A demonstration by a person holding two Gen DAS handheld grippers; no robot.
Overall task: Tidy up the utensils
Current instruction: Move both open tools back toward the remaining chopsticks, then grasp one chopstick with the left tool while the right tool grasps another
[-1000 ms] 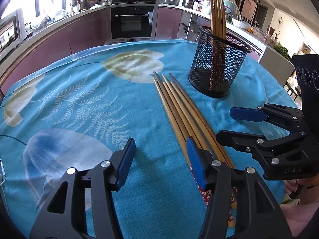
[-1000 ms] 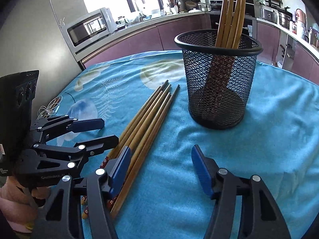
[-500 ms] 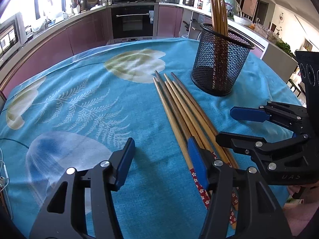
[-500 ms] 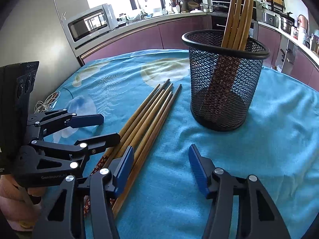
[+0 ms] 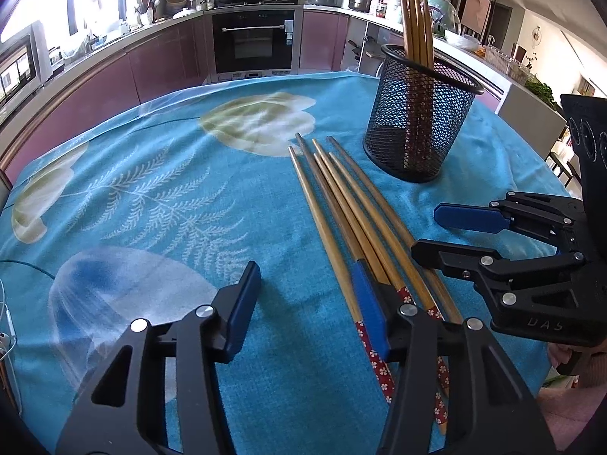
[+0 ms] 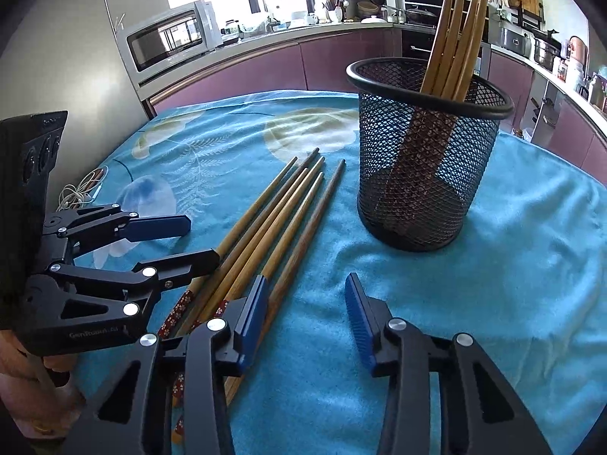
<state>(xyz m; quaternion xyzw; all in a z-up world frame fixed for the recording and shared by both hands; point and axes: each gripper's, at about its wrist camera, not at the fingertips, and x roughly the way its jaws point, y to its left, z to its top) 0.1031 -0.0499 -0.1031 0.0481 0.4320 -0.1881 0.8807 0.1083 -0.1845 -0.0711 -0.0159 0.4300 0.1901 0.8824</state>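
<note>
Chopsticks [image 5: 353,220] now nearer both grippers' open jaws than before.

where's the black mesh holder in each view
Left wrist view: the black mesh holder stands upper right of centre, beyond the far tips of the loose chopsticks.
Right wrist view: the holder stands right of centre, to the right of the loose chopsticks.
Shared landmark: the chopsticks standing in the holder.

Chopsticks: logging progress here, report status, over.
Left gripper open, right gripper open, both empty. Five chopsticks flat on cloth, four in holder. Nothing in the way.
</note>
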